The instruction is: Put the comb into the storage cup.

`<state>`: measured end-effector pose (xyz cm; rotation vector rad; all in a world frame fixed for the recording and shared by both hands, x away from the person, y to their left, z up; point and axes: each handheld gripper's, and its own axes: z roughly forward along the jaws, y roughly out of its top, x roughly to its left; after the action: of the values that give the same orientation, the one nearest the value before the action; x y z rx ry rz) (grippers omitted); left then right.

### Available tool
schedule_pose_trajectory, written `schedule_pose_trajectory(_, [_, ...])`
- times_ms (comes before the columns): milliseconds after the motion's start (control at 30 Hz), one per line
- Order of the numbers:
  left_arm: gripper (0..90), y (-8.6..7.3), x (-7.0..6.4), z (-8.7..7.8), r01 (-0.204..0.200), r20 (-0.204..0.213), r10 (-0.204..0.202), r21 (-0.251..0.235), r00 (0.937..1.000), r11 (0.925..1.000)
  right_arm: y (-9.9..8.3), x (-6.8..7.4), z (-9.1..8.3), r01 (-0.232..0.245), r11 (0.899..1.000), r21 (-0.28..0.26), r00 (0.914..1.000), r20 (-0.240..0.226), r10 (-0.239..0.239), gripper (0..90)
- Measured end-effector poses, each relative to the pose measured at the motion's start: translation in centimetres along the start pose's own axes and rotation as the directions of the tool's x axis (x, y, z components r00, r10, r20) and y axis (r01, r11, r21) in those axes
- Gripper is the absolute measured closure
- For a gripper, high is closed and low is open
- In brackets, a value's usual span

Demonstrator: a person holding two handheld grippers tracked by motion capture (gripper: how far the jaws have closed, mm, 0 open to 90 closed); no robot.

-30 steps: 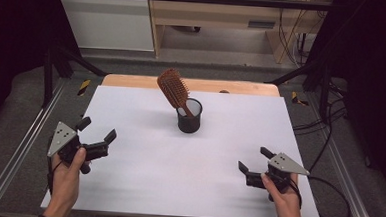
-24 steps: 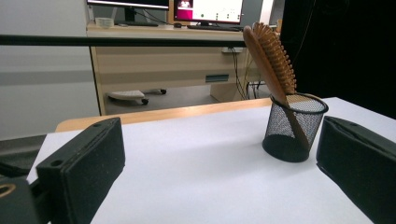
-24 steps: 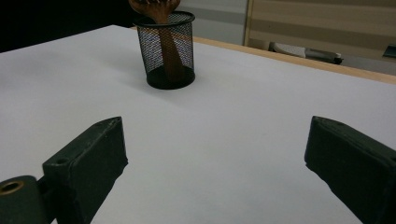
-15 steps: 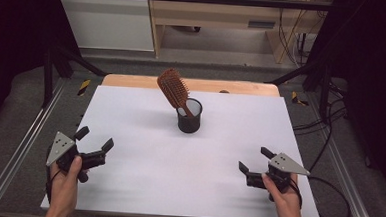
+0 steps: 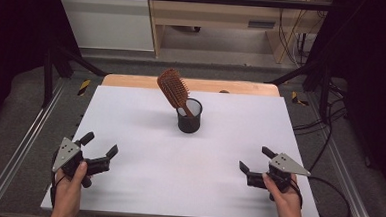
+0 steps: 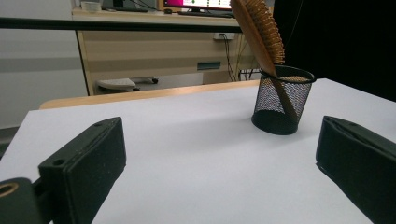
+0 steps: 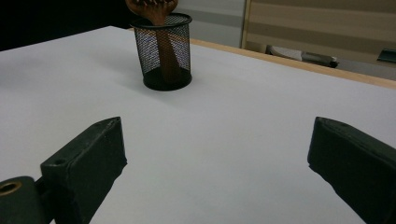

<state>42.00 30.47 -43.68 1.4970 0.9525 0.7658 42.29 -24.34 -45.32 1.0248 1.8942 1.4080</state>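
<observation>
A black mesh cup point(image 5: 189, 117) stands upright a little behind the middle of the white table point(image 5: 130, 120). A brown wooden hairbrush point(image 5: 172, 89) stands in it handle down, its head leaning left. My left gripper point(image 5: 100, 144) is near the front left corner, open and empty, aimed at the cup. My right gripper point(image 5: 255, 159) is near the front right, also open and empty. In the left gripper view the cup point(image 6: 282, 100) and brush point(image 6: 261, 30) lie well beyond the open left gripper point(image 6: 219, 135). The right gripper view shows the cup point(image 7: 163, 51) far ahead of the open right gripper point(image 7: 215, 130).
A wooden strip point(image 5: 132, 81) edges the table's far side. Metal rails point(image 5: 24, 144) run along both sides. Cables point(image 5: 329, 145) lie on the floor at the right. A wooden desk point(image 5: 216, 14) stands beyond the table.
My left gripper has drawn back a little toward the table's front edge. The right gripper, cup and brush have stayed put.
</observation>
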Motion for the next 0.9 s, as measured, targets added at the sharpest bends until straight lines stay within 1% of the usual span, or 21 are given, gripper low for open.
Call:
schedule_pose_trajectory(300, [2.1, -0.7, -0.6, 0.0, 0.000, 0.021, -0.001, 0.022, 0.9998, 0.9998, 0.0, -0.1, 0.0, 0.018, 1.000, -0.011, 0.9998, 0.011, -0.018, 4.3])
schedule_pose_trajectory(367, [2.1, -0.9, -0.7, 0.0, 0.005, 0.028, -0.006, 0.024, 0.9996, 0.9997, -0.1, -0.1, 0.0, 0.021, 1.000, -0.013, 0.9997, 0.011, -0.021, 4.3])
schedule_pose_trajectory(467, [2.1, -1.0, -0.7, -0.1, 0.001, 0.026, -0.002, 0.027, 0.9997, 0.9996, -0.1, -0.2, 0.0, 0.025, 1.000, -0.015, 0.9996, 0.011, -0.025, 4.3])
schedule_pose_trajectory(500, [2.1, -1.0, -0.8, 0.0, 0.003, 0.032, -0.004, 0.027, 0.9995, 0.9996, -0.2, -0.2, 0.0, 0.029, 0.999, -0.017, 0.9996, 0.008, -0.029, 4.4])
schedule_pose_trajectory(567, [2.1, -1.0, -0.8, -0.2, -0.001, 0.028, 0.000, 0.025, 0.9996, 0.9997, -0.4, -0.2, 0.2, 0.032, 0.999, -0.017, 0.9995, -0.004, -0.032, 4.3])
schedule_pose_trajectory(600, [2.2, -1.1, -0.8, -0.2, 0.005, 0.035, -0.005, 0.024, 0.9994, 0.9997, -0.4, -0.2, 0.2, 0.035, 0.999, -0.017, 0.9994, -0.006, -0.035, 4.3])
schedule_pose_trajectory(633, [2.2, -1.1, -0.8, -0.3, 0.004, 0.031, -0.005, 0.023, 0.9995, 0.9997, -0.4, -0.2, 0.2, 0.038, 0.999, -0.019, 0.9993, -0.006, -0.038, 4.3])
schedule_pose_trajectory(667, [2.2, -1.1, -0.9, -0.3, 0.006, 0.039, -0.007, 0.022, 0.9992, 0.9997, -0.4, -0.2, 0.3, 0.037, 0.999, -0.022, 0.9993, -0.005, -0.037, 4.3])
schedule_pose_trajectory(700, [2.2, -1.2, -0.9, -0.4, 0.003, 0.036, -0.004, 0.019, 0.9993, 0.9998, -0.4, -0.2, 0.2, 0.035, 0.999, -0.025, 0.9994, -0.005, -0.035, 4.5])
schedule_pose_trajectory(800, [2.3, -1.2, -0.9, -0.6, 0.015, 0.045, -0.015, 0.006, 0.9989, 0.9999, -0.5, -0.4, 0.2, 0.025, 0.999, -0.037, 0.9997, -0.006, -0.025, 4.4])
schedule_pose_trajectory(900, [2.4, -1.2, -0.9, -1.0, 0.015, 0.047, -0.014, -0.010, 0.9988, 0.9998, -0.6, -0.4, 0.2, 0.012, 0.999, -0.048, 0.9999, -0.011, -0.013, 4.3])
